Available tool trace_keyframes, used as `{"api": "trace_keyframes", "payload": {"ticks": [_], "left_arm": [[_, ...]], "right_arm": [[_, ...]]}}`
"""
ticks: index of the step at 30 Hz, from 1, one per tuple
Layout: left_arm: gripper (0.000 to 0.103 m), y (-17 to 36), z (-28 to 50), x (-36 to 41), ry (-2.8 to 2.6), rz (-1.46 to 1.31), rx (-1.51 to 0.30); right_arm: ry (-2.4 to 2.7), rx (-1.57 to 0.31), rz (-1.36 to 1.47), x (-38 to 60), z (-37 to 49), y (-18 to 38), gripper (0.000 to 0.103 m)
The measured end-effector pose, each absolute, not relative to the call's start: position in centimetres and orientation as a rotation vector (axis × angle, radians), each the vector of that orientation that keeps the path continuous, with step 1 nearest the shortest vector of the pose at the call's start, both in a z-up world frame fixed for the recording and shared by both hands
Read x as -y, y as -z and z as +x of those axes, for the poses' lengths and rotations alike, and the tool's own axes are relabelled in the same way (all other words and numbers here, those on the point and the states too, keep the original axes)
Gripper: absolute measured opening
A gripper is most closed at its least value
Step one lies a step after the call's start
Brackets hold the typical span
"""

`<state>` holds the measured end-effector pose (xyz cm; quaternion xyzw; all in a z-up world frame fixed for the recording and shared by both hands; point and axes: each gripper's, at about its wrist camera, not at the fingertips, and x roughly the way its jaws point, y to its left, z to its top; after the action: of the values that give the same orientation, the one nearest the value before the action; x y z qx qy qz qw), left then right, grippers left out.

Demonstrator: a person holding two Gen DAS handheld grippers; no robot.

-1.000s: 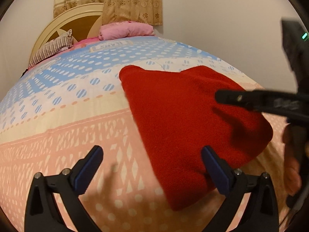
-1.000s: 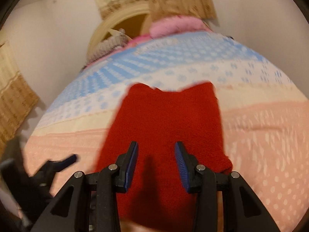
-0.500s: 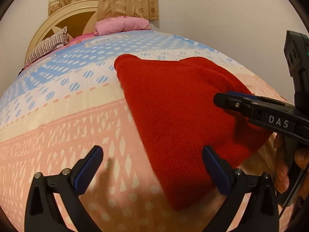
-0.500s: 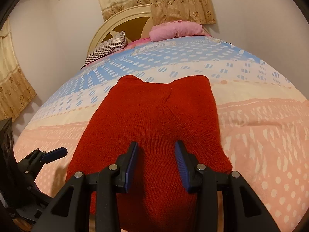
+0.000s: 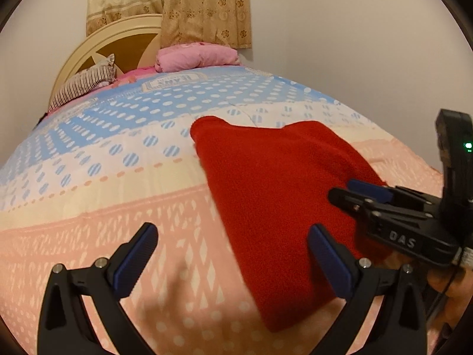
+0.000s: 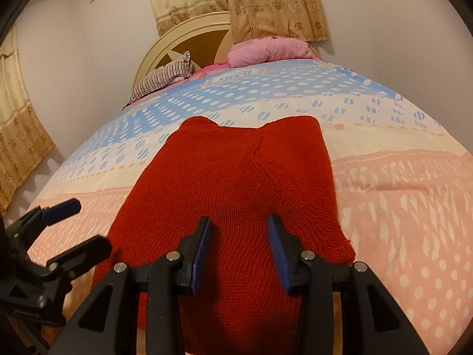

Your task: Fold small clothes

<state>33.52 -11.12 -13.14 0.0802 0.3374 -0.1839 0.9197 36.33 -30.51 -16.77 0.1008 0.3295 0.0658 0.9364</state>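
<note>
A red knitted garment (image 5: 266,183) lies flat on the patterned bedspread (image 5: 118,207), its two rounded corners pointing toward the headboard. My left gripper (image 5: 232,230) stands wide open near the garment's left edge; one finger is over bare bedspread, the other over the red knit. In the right wrist view the garment (image 6: 236,171) fills the middle. My right gripper (image 6: 239,222) hovers over its near part, jaws partly open, with flat fabric showing between the pads and nothing pinched. Each gripper shows in the other's view: the right gripper (image 5: 344,190), the left gripper (image 6: 88,224).
The bedspread (image 6: 399,207) runs peach near me, then cream, then blue with dots. A pink pillow (image 6: 269,50) and a striped pillow (image 6: 162,81) lie against the round headboard (image 6: 183,32). Curtains hang behind and at the left. A hand (image 5: 452,284) holds the right gripper.
The right gripper sank a little toward the red garment, then held still. The left gripper barely shifted. Both jaws kept the same width.
</note>
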Motion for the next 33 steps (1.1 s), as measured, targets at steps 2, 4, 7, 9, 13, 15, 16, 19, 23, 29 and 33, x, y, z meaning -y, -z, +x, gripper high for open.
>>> {"api": "trace_keyframes", "payload": {"ticks": [2, 4, 7, 9, 13, 15, 16, 19, 23, 29, 33], "left_arm": [[0.103, 13.5, 33.8, 11.4, 0.373, 0.178, -0.707], [0.103, 14.1, 34.1, 11.5, 0.369, 0.187, -0.723], [0.103, 15.1, 34.1, 11.3, 0.373, 0.173, -0.734], [0.103, 15.4, 34.1, 11.0, 0.381, 0.154, -0.741], [0.103, 15.4, 34.1, 11.2, 0.385, 0.148, -0.750], [0.103, 15.3, 34.0, 11.3, 0.383, 0.155, -0.746], [0.103, 15.3, 33.9, 11.3, 0.382, 0.157, -0.745], [0.103, 14.7, 33.8, 11.4, 0.387, 0.155, -0.740], [0.103, 13.6, 33.7, 11.2, 0.396, 0.140, -0.708], [0.103, 14.4, 34.8, 12.3, 0.402, 0.155, -0.725], [0.103, 14.9, 35.4, 12.3, 0.416, 0.119, -0.753]], "right_arm": [[-0.133, -0.672, 0.206, 30.5, 36.3, 16.8, 0.041], [-0.133, -0.671, 0.208, 30.6, 36.3, 16.8, 0.041], [-0.134, -0.668, 0.213, 30.7, 36.2, 16.9, 0.041], [-0.134, -0.666, 0.213, 30.7, 36.2, 17.0, 0.041], [-0.140, -0.690, 0.204, 30.6, 36.6, 16.7, 0.041], [-0.148, -0.703, 0.189, 30.6, 36.8, 16.6, 0.041], [-0.151, -0.703, 0.186, 30.6, 36.7, 16.6, 0.041], [-0.158, -0.707, 0.196, 30.8, 36.7, 16.6, 0.041], [-0.197, -0.727, 0.169, 31.0, 36.2, 15.4, 0.042], [-0.179, -0.654, 0.219, 33.9, 34.8, 12.6, 0.068], [-0.147, -0.640, 0.243, 36.5, 35.5, 11.8, 0.069]]}}
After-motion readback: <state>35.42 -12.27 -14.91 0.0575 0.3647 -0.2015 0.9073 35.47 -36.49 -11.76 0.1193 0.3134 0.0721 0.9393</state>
